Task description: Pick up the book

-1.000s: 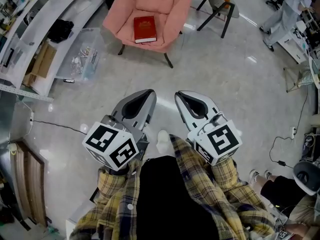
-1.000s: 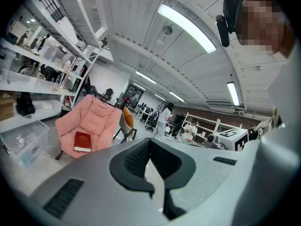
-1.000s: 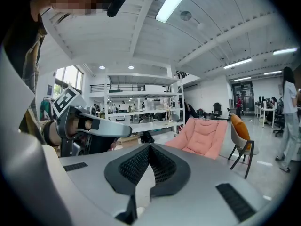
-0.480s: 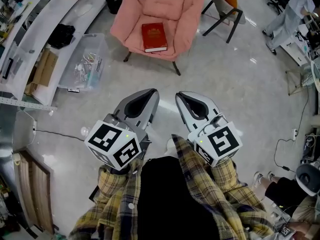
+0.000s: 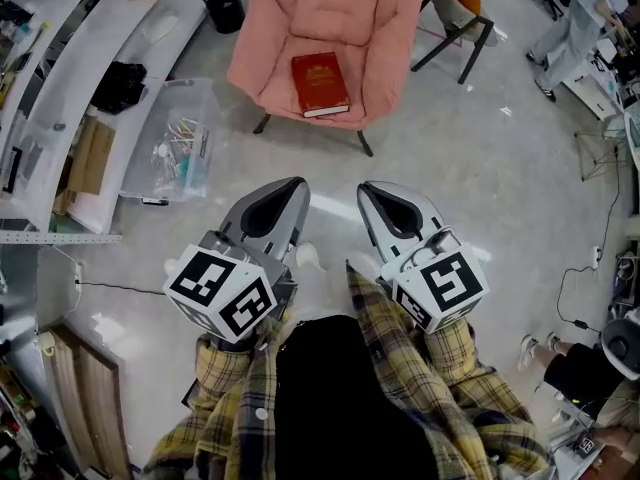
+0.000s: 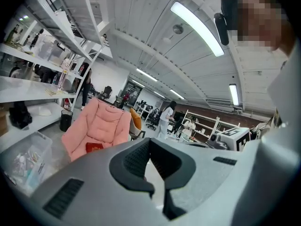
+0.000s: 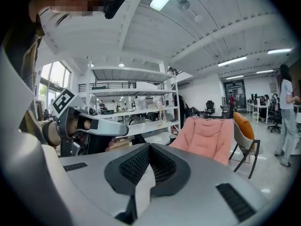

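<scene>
Nothing of the pick is done yet: the book (image 5: 320, 84) lies flat on the seat of the pink chair (image 5: 340, 8), untouched, and both our grippers are well short of it, held side by side over the floor (image 5: 480, 198) in front of us. The left gripper (image 5: 291, 184) has its fingers (image 6: 134, 161) closed together with nothing between them, and the right gripper (image 5: 368, 189) is the same, shut and empty. By our judgement nearly the whole job is left: cover the rest of the way to the chair, open one set of fingers, take the book by an edge and lift it clear of the cushion. Against a second ago, chair and book sit lower and larger in the head view, so we have walked toward them. The clear bin (image 5: 170, 138) by the desk (image 5: 100, 48) at the left has slid down the view too. Our grippers keep the same carried pose, and their fingers have not opened.
</scene>
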Tool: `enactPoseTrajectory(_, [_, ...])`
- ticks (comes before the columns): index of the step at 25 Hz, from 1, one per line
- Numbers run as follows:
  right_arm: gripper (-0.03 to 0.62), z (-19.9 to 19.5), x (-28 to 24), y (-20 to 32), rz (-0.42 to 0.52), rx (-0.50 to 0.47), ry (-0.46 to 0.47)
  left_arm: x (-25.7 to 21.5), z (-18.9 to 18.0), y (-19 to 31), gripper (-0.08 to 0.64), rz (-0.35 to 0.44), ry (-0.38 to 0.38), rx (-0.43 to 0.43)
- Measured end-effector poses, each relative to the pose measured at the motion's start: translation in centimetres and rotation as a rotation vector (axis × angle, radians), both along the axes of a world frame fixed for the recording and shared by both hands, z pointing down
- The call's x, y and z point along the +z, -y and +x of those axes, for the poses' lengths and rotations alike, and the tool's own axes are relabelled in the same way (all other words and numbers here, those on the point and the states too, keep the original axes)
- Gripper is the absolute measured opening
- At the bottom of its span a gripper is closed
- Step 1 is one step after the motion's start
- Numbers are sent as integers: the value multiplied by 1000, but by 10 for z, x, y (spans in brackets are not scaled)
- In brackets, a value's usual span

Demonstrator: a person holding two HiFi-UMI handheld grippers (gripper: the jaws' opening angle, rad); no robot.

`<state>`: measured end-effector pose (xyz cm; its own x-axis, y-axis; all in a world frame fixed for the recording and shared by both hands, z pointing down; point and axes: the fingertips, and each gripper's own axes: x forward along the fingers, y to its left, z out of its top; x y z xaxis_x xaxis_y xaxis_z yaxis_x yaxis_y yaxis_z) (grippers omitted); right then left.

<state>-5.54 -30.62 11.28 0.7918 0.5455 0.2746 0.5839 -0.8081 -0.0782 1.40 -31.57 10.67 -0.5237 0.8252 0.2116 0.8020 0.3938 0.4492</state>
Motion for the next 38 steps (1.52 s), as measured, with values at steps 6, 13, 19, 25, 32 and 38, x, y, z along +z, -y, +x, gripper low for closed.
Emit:
enactPoseTrajectory(6, [15,15,7,-22,26,-6,27,9,11,-26,3,32,15,10])
enactPoseTrajectory(13, [15,20,6,-86,27,-34,37,7,18,-91,3,27,23,-25])
enactPoseTrajectory(19, [15,18,-2,-157,2,-86,44,-3,14,-168,3,-2,41,-62])
enactPoseTrajectory(25, [15,9,-4,-213,6,-125,31,-8,8,-219,3,-13,26,-109])
enactPoseTrajectory(32, [15,11,4,-244,50,-146,22,-7,14,-250,3,1,23,-143])
enactPoseTrajectory(38, [15,20,16,-268,69,-140,31,5,26,-275,3,13,19,-135])
